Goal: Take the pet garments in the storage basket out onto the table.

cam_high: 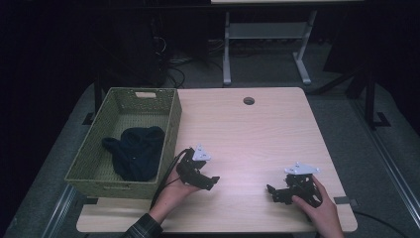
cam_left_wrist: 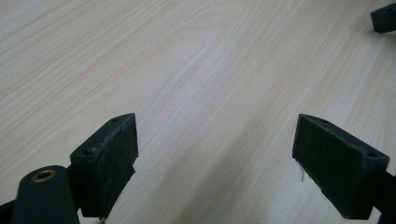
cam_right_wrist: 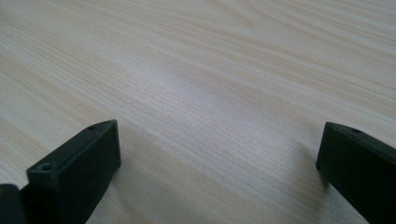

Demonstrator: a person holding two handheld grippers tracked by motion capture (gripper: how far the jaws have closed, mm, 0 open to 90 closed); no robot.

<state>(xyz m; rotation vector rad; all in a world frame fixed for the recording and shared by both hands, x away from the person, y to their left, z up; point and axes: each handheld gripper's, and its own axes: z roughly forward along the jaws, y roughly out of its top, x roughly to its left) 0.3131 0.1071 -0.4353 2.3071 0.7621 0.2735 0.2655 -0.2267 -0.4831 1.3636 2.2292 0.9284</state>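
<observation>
My left gripper [cam_high: 212, 182] rests low over the light wooden table [cam_high: 247, 134], just right of the green woven basket [cam_high: 171, 124]. In the left gripper view its jaws stand wide apart over bare wood, so the left gripper [cam_left_wrist: 215, 154] is open and holds nothing. My right gripper [cam_high: 272, 192] sits near the front right of the table, pointing left. Its jaws also stand far apart over bare wood, so the right gripper [cam_right_wrist: 217, 163] is open. A dark blue cloth [cam_high: 136, 151] lies crumpled inside the basket.
The basket takes up the table's left side and overhangs its edge. A round cable hole [cam_high: 248, 100] sits near the far edge. Beyond the table stand white desk legs [cam_high: 227, 49] and floor cables. The other gripper's fingertip [cam_left_wrist: 384, 18] shows at the top right of the left gripper view.
</observation>
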